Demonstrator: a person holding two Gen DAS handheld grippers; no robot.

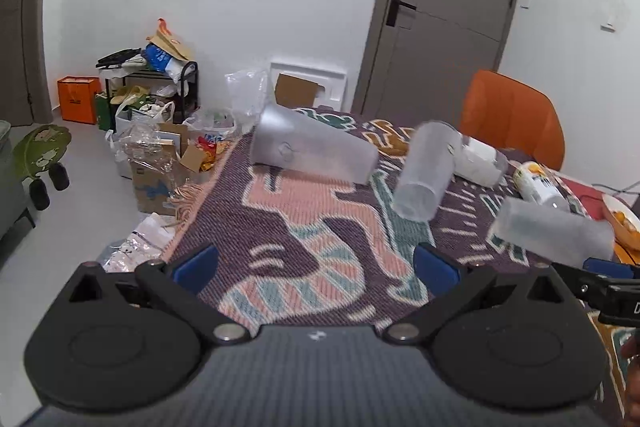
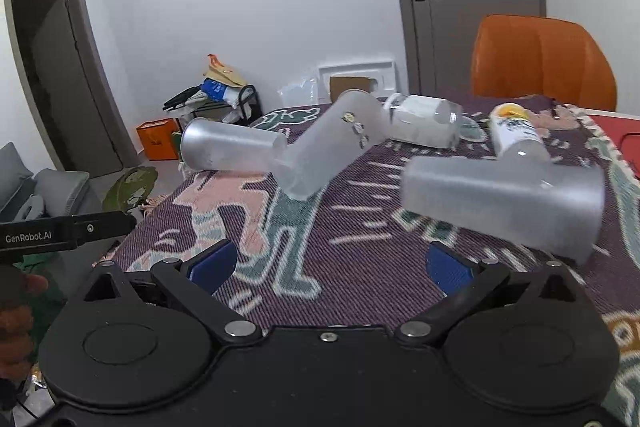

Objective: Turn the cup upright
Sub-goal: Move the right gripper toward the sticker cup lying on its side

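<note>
Several frosted plastic cups lie on their sides on a patterned tablecloth (image 1: 304,211). The left cup (image 1: 312,149) (image 2: 232,147) lies at the far left. The middle cup (image 1: 426,171) (image 2: 332,147) points its base toward me. The right cup (image 1: 554,231) (image 2: 508,203) lies nearest the right gripper. A clear cup with white contents (image 1: 480,157) (image 2: 424,121) and a yellow-topped bottle (image 1: 538,183) (image 2: 516,133) lie behind. My left gripper (image 1: 316,267) is open and empty above the cloth. My right gripper (image 2: 332,263) is open and empty, just short of the right cup.
An orange chair (image 1: 512,115) (image 2: 544,63) stands behind the table by a grey door (image 1: 448,7). Bags, boxes and a shelf (image 1: 152,95) clutter the floor at left. A bowl of orange food (image 1: 624,223) sits at the table's right edge.
</note>
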